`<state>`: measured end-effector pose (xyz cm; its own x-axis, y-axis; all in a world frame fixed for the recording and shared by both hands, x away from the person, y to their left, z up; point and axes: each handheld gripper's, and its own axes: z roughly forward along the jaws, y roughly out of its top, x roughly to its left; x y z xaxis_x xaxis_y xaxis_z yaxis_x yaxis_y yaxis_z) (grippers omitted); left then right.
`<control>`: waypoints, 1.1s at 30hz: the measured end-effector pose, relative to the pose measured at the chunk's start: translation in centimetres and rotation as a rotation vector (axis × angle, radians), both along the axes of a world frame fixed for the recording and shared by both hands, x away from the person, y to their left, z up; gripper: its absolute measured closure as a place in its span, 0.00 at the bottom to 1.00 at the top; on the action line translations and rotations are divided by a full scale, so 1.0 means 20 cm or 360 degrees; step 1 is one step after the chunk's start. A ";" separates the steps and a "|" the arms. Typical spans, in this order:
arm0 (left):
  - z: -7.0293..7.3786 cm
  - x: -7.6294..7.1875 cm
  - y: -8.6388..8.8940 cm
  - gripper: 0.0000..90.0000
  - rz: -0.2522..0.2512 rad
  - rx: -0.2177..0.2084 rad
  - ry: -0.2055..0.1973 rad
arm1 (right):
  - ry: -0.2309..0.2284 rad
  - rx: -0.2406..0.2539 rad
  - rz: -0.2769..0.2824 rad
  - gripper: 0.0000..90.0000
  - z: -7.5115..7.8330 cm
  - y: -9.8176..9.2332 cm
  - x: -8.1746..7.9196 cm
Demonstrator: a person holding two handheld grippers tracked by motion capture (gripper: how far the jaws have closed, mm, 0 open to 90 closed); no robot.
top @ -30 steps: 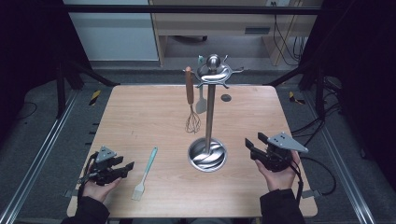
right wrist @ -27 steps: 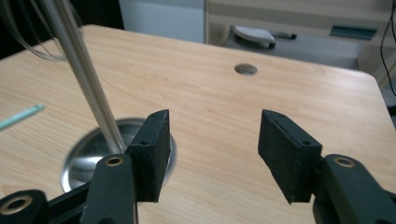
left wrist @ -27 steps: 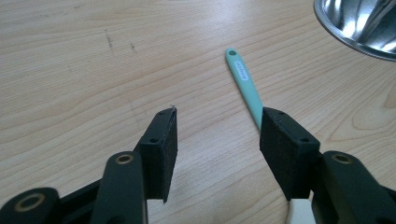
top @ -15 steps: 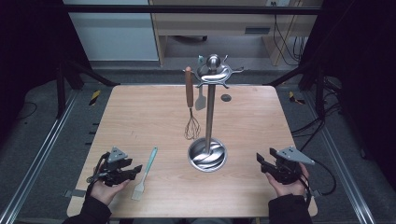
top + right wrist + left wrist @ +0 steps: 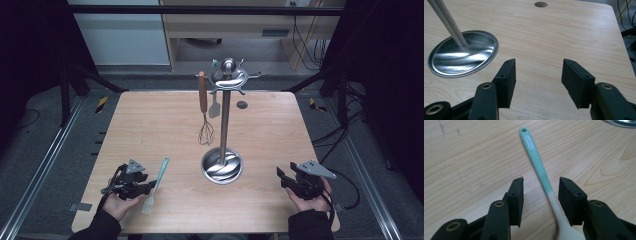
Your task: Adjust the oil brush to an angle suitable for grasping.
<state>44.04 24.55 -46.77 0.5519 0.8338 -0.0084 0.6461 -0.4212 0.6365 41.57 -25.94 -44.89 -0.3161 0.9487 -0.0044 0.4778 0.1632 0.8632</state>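
Spatula [image 5: 541, 172] lies flat between the left claw [image 5: 540, 192] jaws — untouched, jaws just closing.

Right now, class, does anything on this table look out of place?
Yes: the teal spatula lies flat on the table between the left tool's jaws, while the whisk hangs from the utensil stand.

A pale, matt wood-grain table [image 5: 150, 120] is seen. At its twelve o'clock, a glossy polished-metal utensil stand [image 5: 223, 165] is set; a wooden-handled wire whisk [image 5: 204, 112] is hung there. A matt, rubbery spatula [image 5: 541, 173] is flanked by matt black pads [image 5: 571, 200].
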 end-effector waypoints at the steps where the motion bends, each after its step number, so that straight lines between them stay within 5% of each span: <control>1: 0.00 0.00 -0.01 0.62 0.0002 0.0004 0.0008 | 0.0000 0.0000 0.0004 0.50 0.00 0.00 0.00; 9: -0.02 0.01 -0.02 0.67 -0.0012 0.0053 0.0057 | -0.0014 -0.0003 0.0025 0.51 -0.01 0.01 0.01; 19: -0.04 0.02 -0.06 0.73 -0.0029 0.0093 0.0105 | 0.0063 0.0008 0.0021 0.56 -0.02 0.01 0.02; 33: -0.06 0.04 -0.12 0.78 -0.0012 0.0161 0.0111 | 0.0094 0.0051 0.0055 0.66 -0.02 0.02 0.03</control>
<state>44.76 22.24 -48.02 0.5591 0.8283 0.0369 0.6840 -0.4859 0.5441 42.08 -25.50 -45.35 -0.3472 0.9367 0.0456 0.5225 0.1529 0.8388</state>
